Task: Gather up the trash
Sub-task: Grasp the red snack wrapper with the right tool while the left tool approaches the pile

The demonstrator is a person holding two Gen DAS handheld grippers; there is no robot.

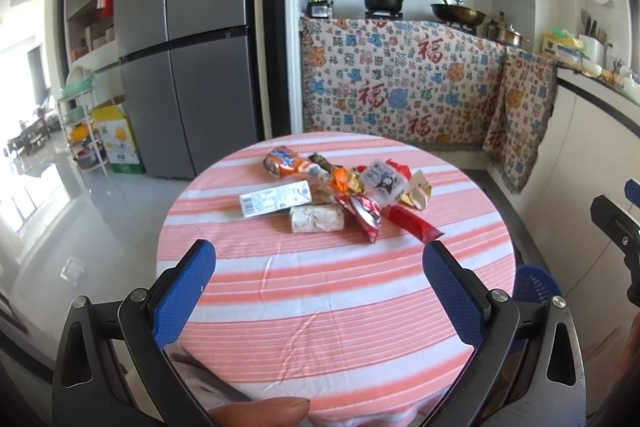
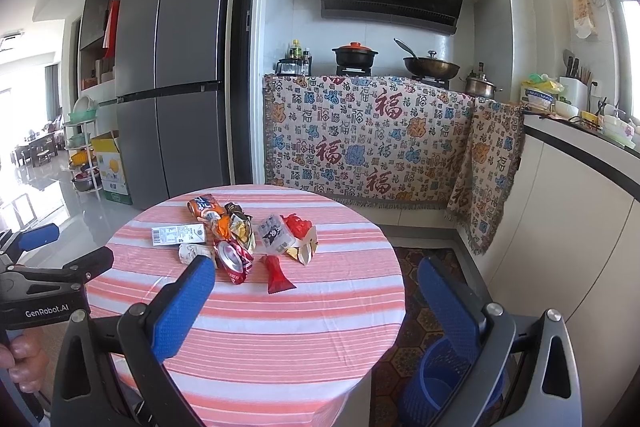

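A heap of trash lies at the far middle of a round table (image 1: 320,307) (image 2: 280,327) with a pink-striped cloth: a white carton (image 1: 276,198) (image 2: 179,234), an orange can (image 1: 282,161) (image 2: 204,207), a crumpled white tissue (image 1: 317,219) (image 2: 194,253), a red wrapper (image 1: 412,221) (image 2: 277,273), a clear plastic box (image 1: 382,181) (image 2: 274,235) and several foil wrappers (image 1: 362,213) (image 2: 234,259). My left gripper (image 1: 320,263) hangs open over the near half of the table, holding nothing. My right gripper (image 2: 316,283) is open too, at the table's right near edge. A blue mesh bin (image 2: 444,383) (image 1: 534,281) stands on the floor right of the table.
Behind the table a patterned cloth (image 1: 400,83) (image 2: 372,139) covers the stove counter with pots. A grey fridge (image 1: 188,39) (image 2: 176,67) stands back left, a white counter (image 2: 580,207) runs along the right. A hand (image 2: 22,355) holds the left gripper's body (image 2: 44,291).
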